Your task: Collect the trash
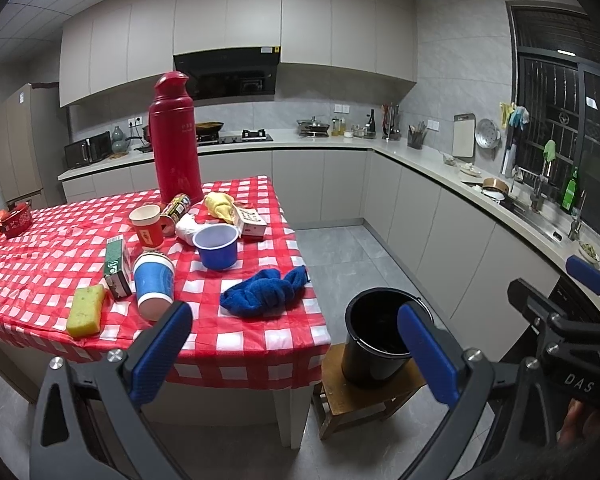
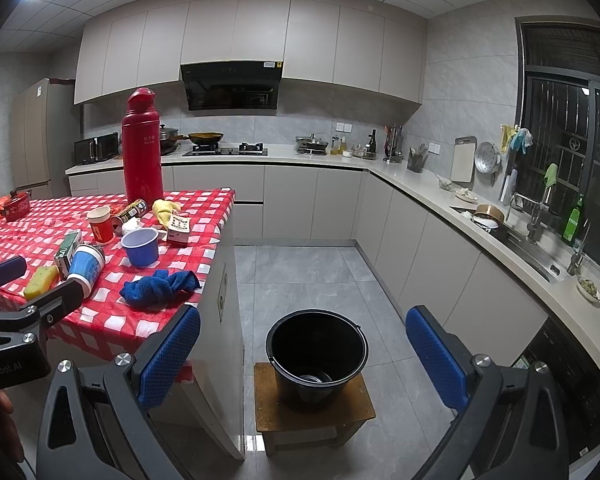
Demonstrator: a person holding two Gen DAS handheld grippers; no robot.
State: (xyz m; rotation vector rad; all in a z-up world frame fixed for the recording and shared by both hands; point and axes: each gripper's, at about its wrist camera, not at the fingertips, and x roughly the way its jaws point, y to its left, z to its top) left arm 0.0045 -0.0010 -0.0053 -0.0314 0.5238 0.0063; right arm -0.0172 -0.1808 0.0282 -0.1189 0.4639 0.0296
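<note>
the left gripper (image 1: 296,354) hung with its blue-padded jaws spread wide and nothing between them, short of the near edge of the table (image 1: 60,240) with the red-and-white checked cloth. the right gripper (image 2: 302,354) was likewise released and empty, held over the floor beside the table's end, facing the black bucket (image 2: 317,356). that bucket stood on a small wooden stool (image 2: 268,392) just off the table's near corner; something pale lay at its bottom, too dim to tell what. the trash was gathered on the table, in front of the tall red thermos (image 1: 175,140). a blue paper cup (image 1: 153,282) lay tipped on its side nearest the table's front edge, just beside a green carton (image 1: 115,266) and a yellow sponge (image 1: 86,310). behind them on the table stood a red paper cup (image 1: 147,226) upright, a can (image 1: 175,210) on its side touching it, a crumpled white wad (image 1: 188,230), and an empty blue bowl (image 1: 216,246). a small printed box (image 1: 250,220) and a yellow cloth (image 1: 219,205) lay toward the table's far right edge, near the thermos. a bunched blue towel (image 1: 266,292) sat at the table's right front corner, the thing closest to the bucket. a red pot (image 1: 16,220) rested at the table's far left.
</note>
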